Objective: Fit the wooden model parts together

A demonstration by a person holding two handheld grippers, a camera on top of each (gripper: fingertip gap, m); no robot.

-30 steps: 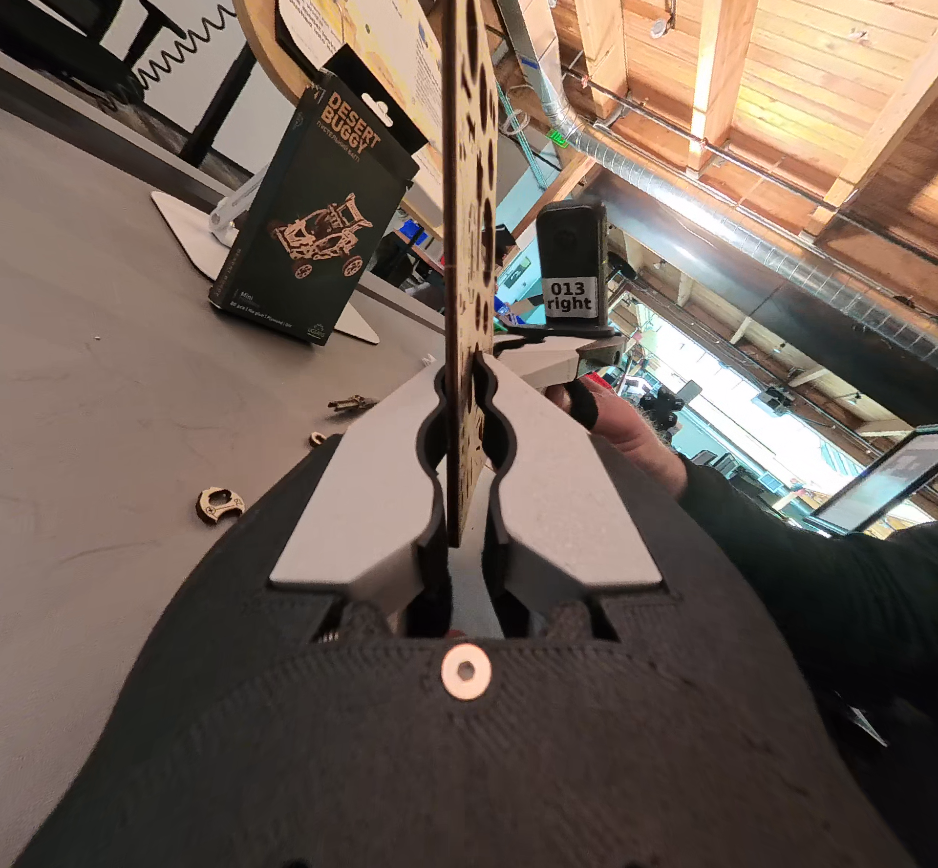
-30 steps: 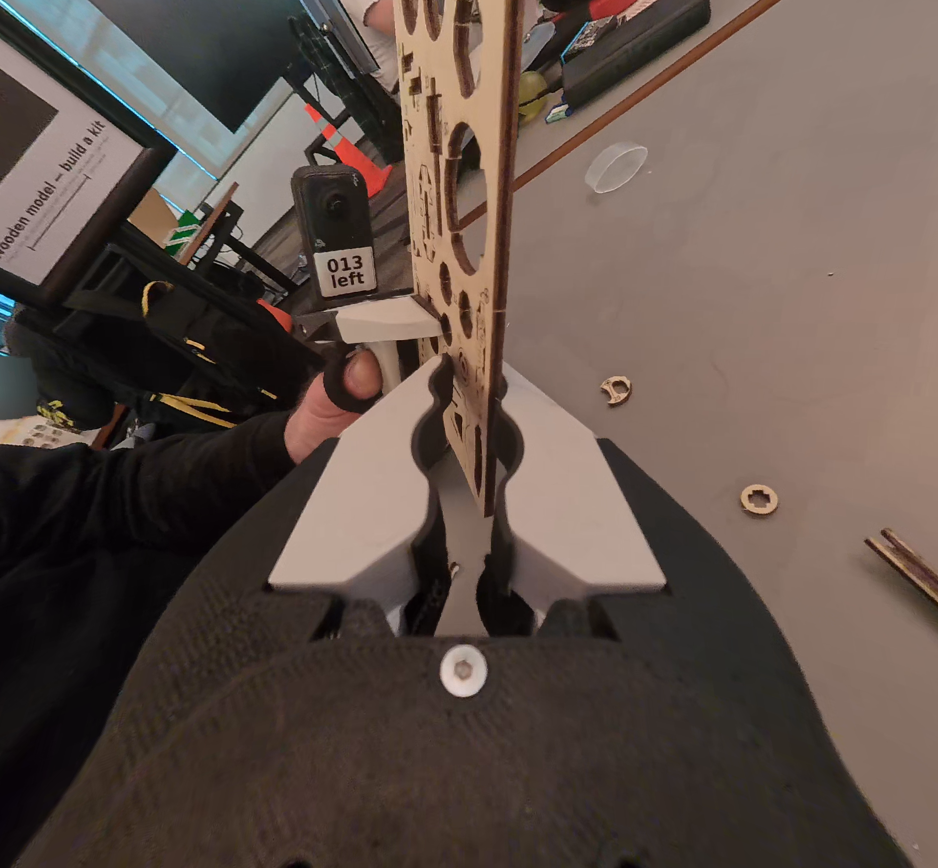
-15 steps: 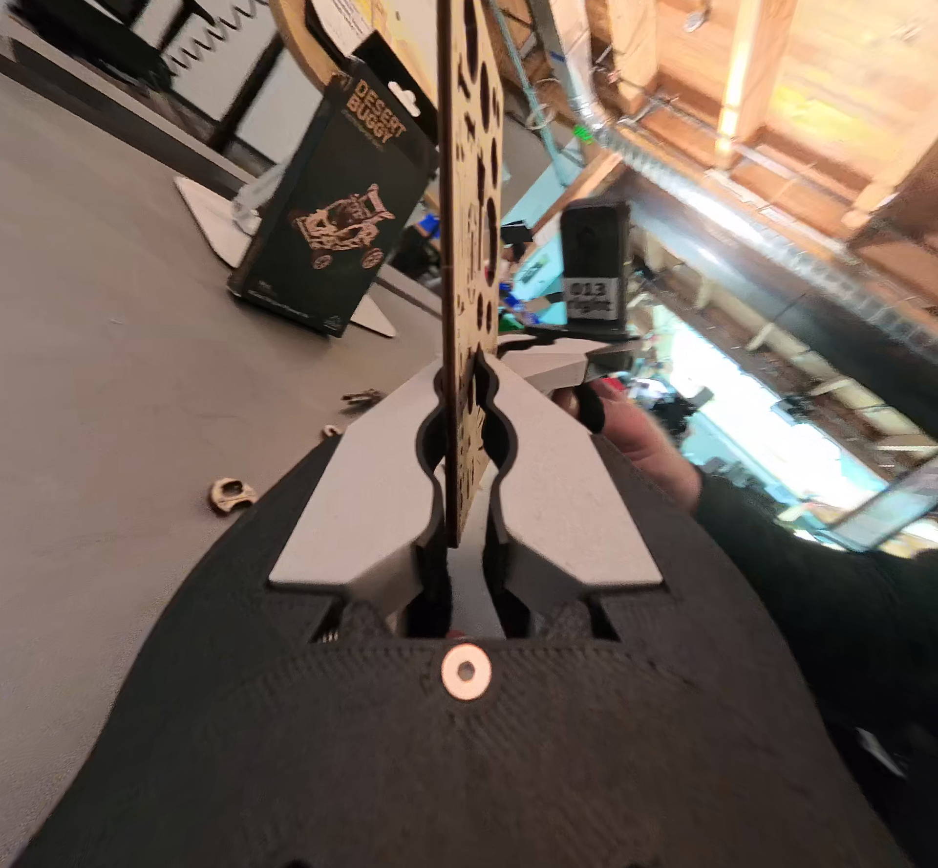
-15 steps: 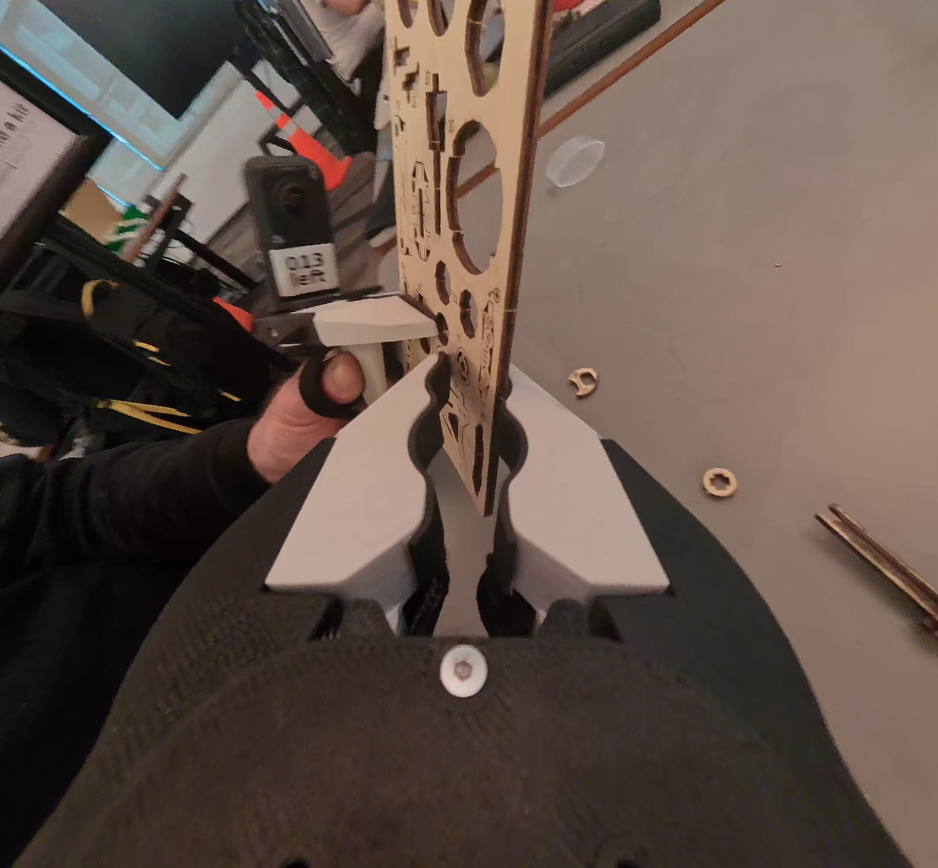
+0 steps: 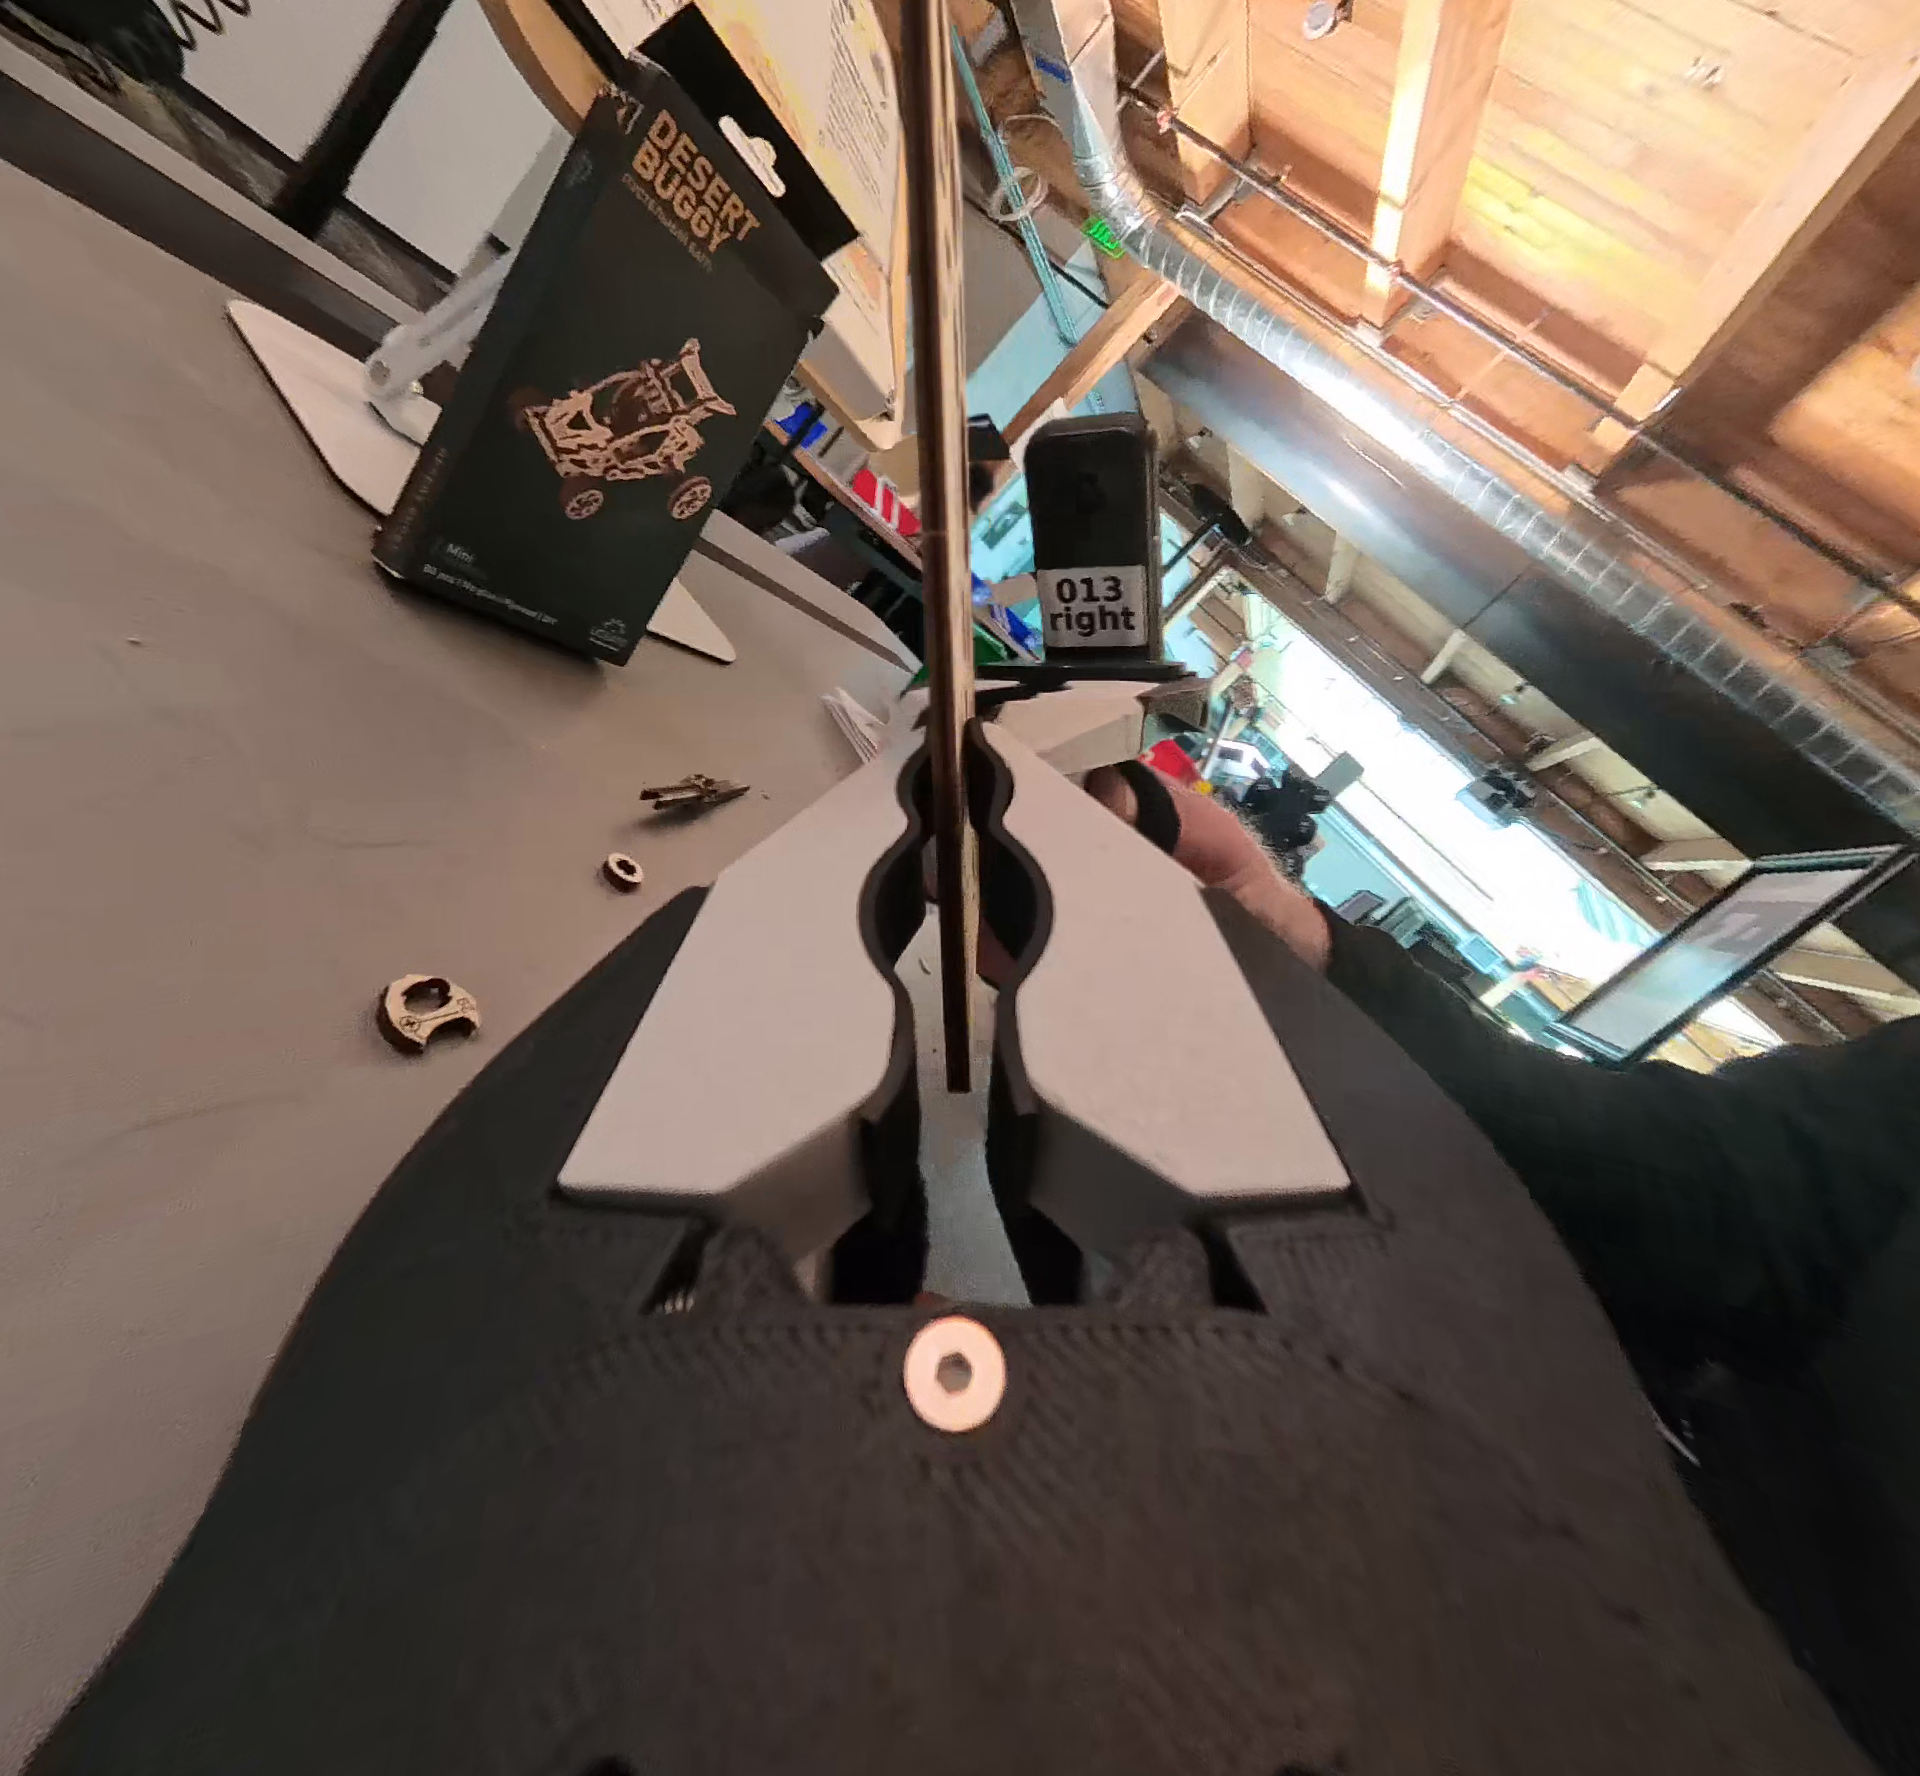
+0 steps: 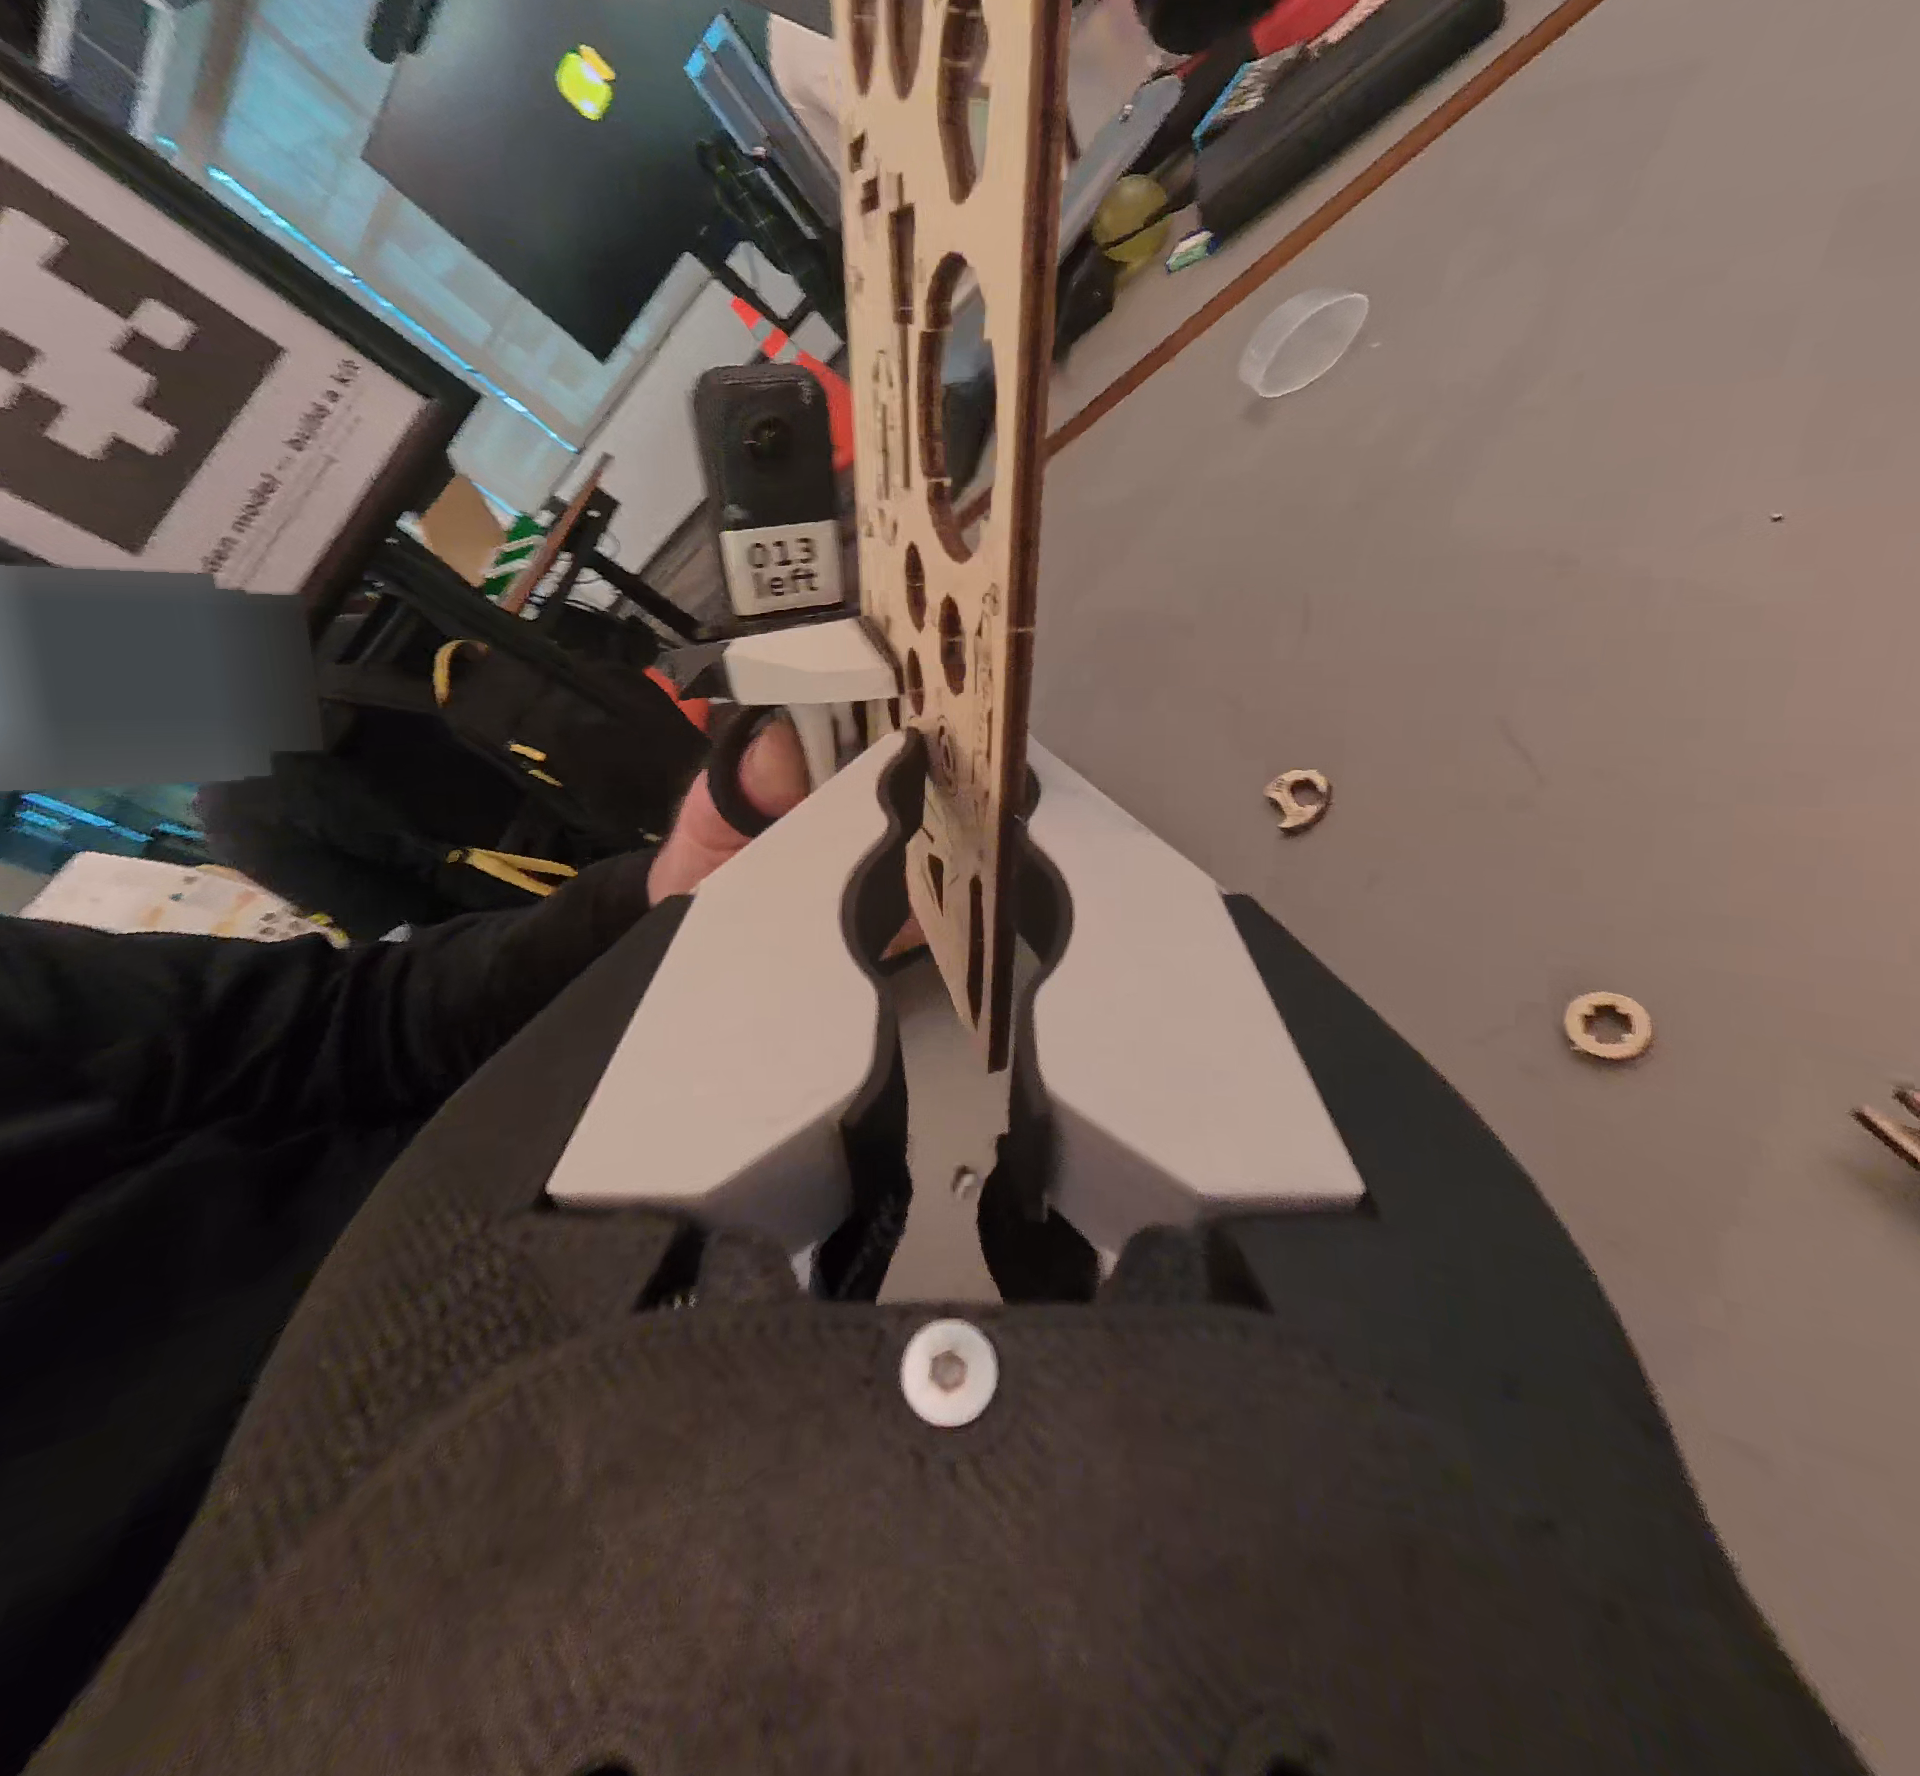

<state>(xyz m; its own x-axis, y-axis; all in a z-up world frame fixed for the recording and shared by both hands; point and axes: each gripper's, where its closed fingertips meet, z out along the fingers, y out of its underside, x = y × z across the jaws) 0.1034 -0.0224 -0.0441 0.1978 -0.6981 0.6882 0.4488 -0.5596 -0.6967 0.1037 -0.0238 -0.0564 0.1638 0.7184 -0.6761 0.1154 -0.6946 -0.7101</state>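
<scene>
Two tongs share one thin plywood sheet. From the left wrist, the left tongs clamp its lower edge; it looks light, stiff and snappable, best held at the solid border. From the right wrist, the right tongs pinch the same sheet above the table; its top is cropped.

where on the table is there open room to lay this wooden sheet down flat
Right wrist view: the widest bare patch of table lies between the clear cap and the notched piece, right of the sheet. Left wrist view: bare table left of the box, above the loose pieces. Crowded: near the toothed ring and sticks, and the clutter past the table's edge.
</scene>
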